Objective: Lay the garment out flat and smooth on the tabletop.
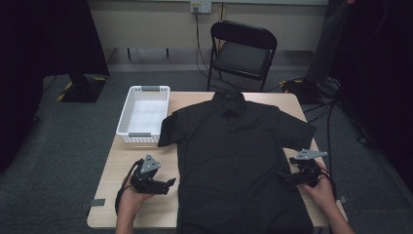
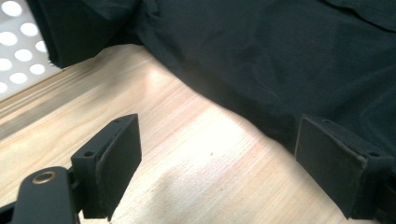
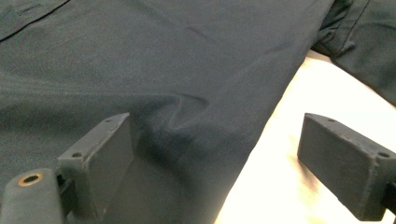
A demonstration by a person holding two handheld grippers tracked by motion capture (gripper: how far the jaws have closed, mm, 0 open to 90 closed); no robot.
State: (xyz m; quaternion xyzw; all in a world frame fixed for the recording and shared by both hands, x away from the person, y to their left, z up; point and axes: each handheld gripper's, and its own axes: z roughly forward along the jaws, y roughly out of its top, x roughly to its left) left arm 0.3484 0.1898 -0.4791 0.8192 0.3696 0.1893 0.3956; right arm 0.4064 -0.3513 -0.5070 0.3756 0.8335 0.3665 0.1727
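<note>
A black short-sleeved shirt lies face up and flat on the table, collar toward the far edge, hem hanging toward the person's side, so its long axis runs straight away from the person. Both grippers sit at the same level, flanking the lower body of the shirt. The left gripper points inward at the shirt's left side seam, jaws spread wide with nothing between them; in the left gripper view bare wood lies between the jaws, and the cloth edge runs just past them, reaching the outer jaw. The right gripper is likewise spread and empty, but in the right gripper view the side edge of the shirt already runs between its jaws, one jaw over cloth, the other over bare table. So the right side looks nearer to a pinch than the left, which I judge needs a small push inward first. A white basket stands at the far left, touching the left sleeve
</note>
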